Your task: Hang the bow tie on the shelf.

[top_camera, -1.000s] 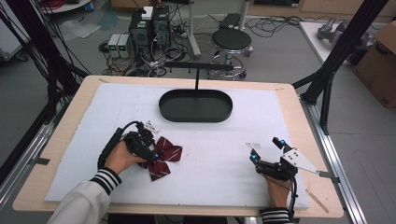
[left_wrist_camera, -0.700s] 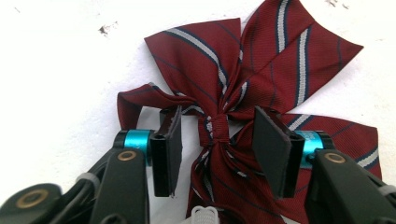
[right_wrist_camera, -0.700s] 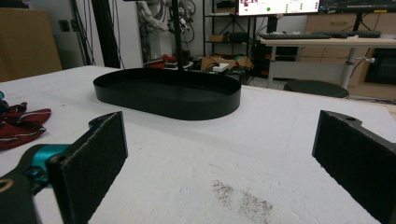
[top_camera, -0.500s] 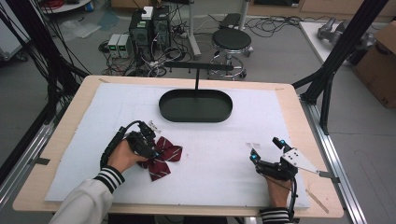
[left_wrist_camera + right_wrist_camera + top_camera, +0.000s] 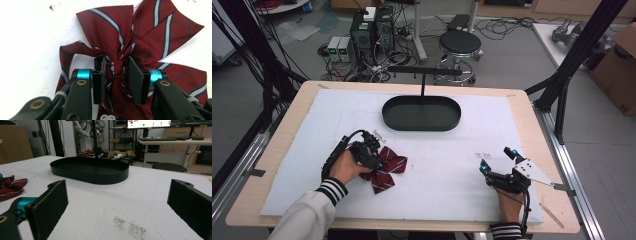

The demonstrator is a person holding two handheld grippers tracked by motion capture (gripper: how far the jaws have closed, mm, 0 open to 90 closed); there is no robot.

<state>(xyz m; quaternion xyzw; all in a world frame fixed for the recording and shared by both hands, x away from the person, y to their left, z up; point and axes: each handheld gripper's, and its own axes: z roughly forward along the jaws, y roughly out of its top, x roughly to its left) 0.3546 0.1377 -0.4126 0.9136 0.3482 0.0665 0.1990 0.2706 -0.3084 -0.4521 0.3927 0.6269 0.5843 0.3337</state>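
Observation:
A dark red bow tie [image 5: 387, 167] with white and navy stripes lies flat on the white mat [image 5: 447, 195], left of centre. My left gripper [image 5: 373, 161] comes at it from the left. In the left gripper view the two pads sit tight on either side of the tie's knot [image 5: 117, 71], so the left gripper [image 5: 117, 65] is shut on it. My right gripper [image 5: 495, 159] rests at the right front of the mat, wide open and holding nothing. In the right gripper view its gripper [image 5: 117, 202] looks toward a black oval tray [image 5: 90, 176], with the tie [image 5: 11, 186] at far left.
The black oval tray [image 5: 422, 125] stands empty at the back middle of the mat, with a thin black T-shaped stand [image 5: 422, 85] rising at its far side. A small dirty patch [image 5: 130, 225] marks the mat just ahead of the right gripper. The table's wooden border [image 5: 537, 130] rings the mat.
Nothing has visibly moved; the left gripper stays on the bow tie's knot and the right gripper holds still.

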